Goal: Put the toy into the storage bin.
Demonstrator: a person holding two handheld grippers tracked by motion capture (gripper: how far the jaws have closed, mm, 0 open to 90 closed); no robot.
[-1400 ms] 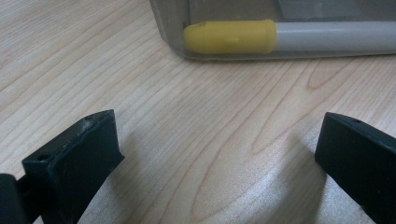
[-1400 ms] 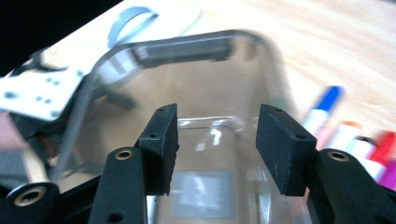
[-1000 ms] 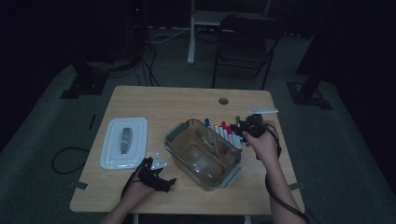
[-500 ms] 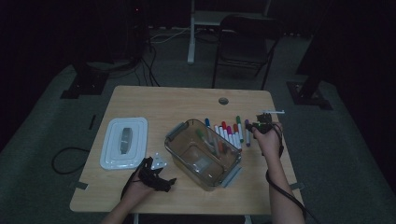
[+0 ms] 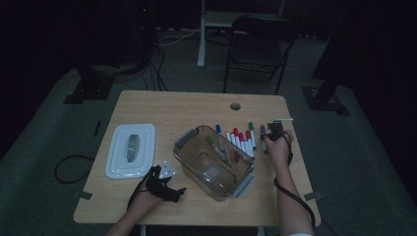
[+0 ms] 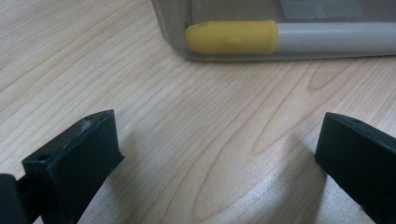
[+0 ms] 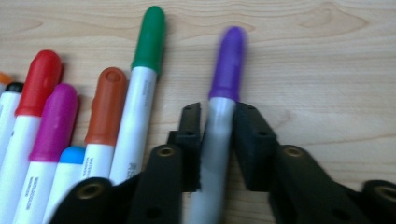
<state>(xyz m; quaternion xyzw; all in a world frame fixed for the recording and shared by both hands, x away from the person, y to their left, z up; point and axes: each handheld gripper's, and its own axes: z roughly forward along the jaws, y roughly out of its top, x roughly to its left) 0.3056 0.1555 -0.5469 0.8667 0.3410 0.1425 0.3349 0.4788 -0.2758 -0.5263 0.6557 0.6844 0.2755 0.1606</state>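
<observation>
Table layout: lid left, tub middle, markers right.
The lid [image 5: 131,149] lies left of the tub [image 5: 214,162] on the table [image 5: 182,105]; a row of markers [image 5: 241,140] lies right of the tub, one marker [image 5: 263,138] just beyond the row's right end.

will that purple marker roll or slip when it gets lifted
The purple marker looks stiff and probably light, so it should lift without bending. Its round, smooth barrel may slip or pivot, since the right gripper pinches it mid-barrel. Set down loose, it would likely roll.
</observation>
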